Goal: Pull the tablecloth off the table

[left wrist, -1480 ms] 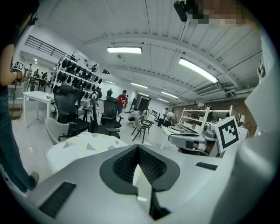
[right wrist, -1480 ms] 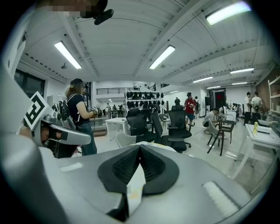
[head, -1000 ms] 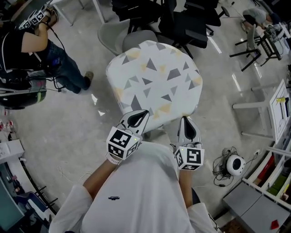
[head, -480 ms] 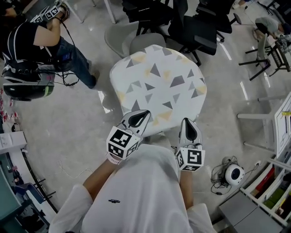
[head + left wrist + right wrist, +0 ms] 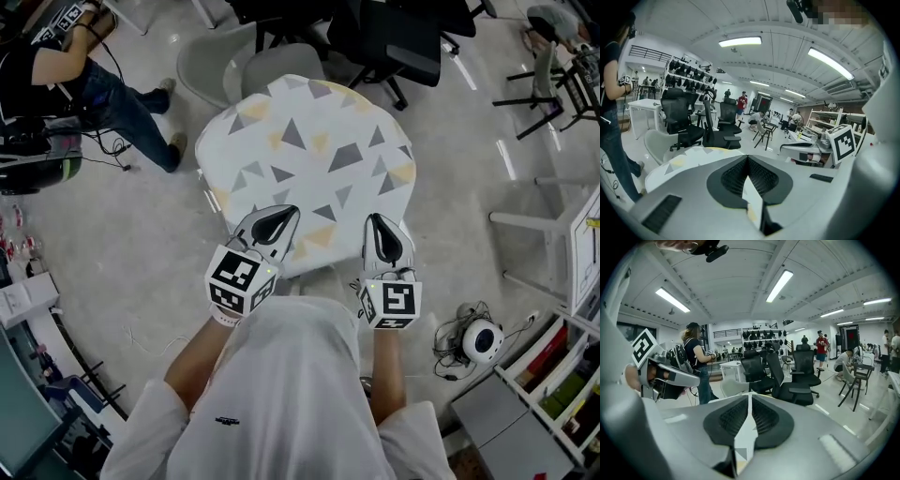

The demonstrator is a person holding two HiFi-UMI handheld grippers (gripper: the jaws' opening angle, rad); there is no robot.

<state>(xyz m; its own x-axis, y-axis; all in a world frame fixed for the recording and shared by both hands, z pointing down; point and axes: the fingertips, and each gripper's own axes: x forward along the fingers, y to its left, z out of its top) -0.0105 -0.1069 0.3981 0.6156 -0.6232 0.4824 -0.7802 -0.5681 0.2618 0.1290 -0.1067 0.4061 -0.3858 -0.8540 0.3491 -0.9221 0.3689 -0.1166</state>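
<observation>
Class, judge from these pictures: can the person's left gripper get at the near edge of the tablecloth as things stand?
Very likely yes: the left gripper sits at the near edge of the tablecloth, and its own view shows the jaws shut on a fold of cloth. Nothing stands in the way.

At the upper left of your head view, a person in a dark top and jeans (image 5: 89, 80) stands on the pale floor (image 5: 122, 244). A dark, helmet-like object (image 5: 37, 161) sits just below them at the frame's edge. Two grey shell chairs (image 5: 214, 58) sit at top centre, with black office chairs (image 5: 398, 42) crowded behind. At lower right, a round white device (image 5: 480, 339) lies among tangled cables, near shelving (image 5: 553, 370). Your gripper views show ceiling strip lights (image 5: 739, 41) and a distant figure in red (image 5: 821, 345).
</observation>
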